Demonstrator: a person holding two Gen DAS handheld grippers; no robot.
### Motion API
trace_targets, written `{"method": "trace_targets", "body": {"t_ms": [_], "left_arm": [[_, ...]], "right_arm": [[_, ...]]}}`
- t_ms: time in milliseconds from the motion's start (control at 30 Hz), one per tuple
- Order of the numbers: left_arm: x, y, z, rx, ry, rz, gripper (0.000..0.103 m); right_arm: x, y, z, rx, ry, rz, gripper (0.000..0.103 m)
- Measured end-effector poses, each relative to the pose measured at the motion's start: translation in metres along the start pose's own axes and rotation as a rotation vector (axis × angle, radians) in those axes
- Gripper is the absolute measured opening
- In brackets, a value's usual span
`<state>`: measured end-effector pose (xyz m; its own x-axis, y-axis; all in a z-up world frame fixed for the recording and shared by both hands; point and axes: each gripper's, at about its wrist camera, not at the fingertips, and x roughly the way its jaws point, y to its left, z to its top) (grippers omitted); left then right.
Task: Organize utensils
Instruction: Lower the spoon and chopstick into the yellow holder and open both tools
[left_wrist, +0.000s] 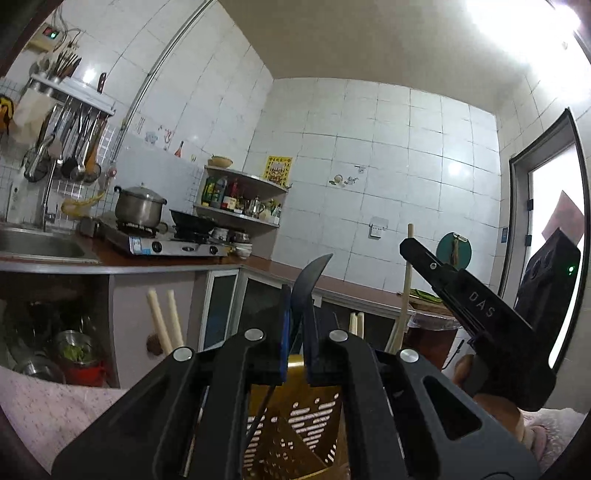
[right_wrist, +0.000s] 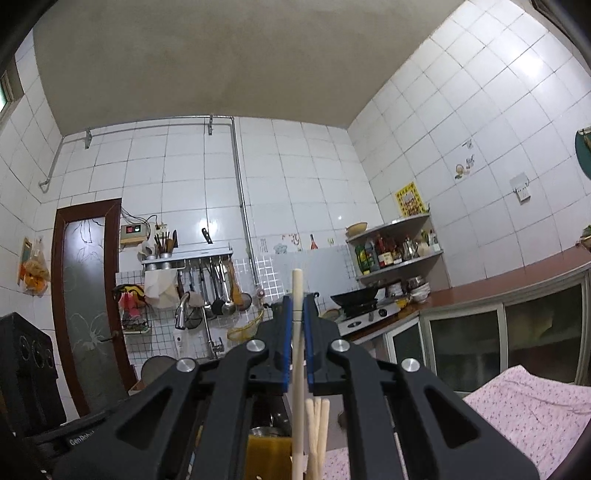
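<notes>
Midway: left gripper (left_wrist: 297, 321) clamped a dark spoon (left_wrist: 308, 280); right gripper (right_wrist: 297, 325) clamped a chopstick (right_wrist: 297, 332) above the yellow holder (left_wrist: 295, 421) at 6 o'clock.

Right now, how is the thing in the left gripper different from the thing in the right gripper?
The left gripper holds a black utensil, dark, flat and curved at its tip. The right gripper holds a chopstick, pale, round and straight. Both stand upright, pinched between blue pads above the yellow holder.
</notes>
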<state>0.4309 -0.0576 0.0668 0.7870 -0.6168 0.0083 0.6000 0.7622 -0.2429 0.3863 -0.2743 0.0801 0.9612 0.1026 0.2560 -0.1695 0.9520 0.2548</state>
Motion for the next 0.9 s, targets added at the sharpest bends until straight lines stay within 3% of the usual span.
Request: {"method": "trace_targets", "body": {"t_ms": [167, 567, 800, 900], "left_arm": [[0.001, 0.01, -0.008, -0.047, 0.023, 0.001, 0.004], [-0.015, -0.011, -0.021, 0.054, 0.055, 0.07, 0.004], [-0.031, -0.011, -0.02, 0.027, 0.083, 0.112, 0.006], [-0.042, -0.016, -0.014, 0.026, 0.084, 0.143, 0.036]], "right_arm": [[-0.002, -0.004, -0.01, -0.006, 0.03, 0.008, 0.006], [-0.017, 0.002, -0.031, -0.073, 0.128, -0.005, 0.006], [-0.021, 0.004, -0.033, -0.094, 0.217, -0.004, 0.007], [-0.026, 0.002, -0.025, -0.093, 0.26, -0.004, 0.011]]}}
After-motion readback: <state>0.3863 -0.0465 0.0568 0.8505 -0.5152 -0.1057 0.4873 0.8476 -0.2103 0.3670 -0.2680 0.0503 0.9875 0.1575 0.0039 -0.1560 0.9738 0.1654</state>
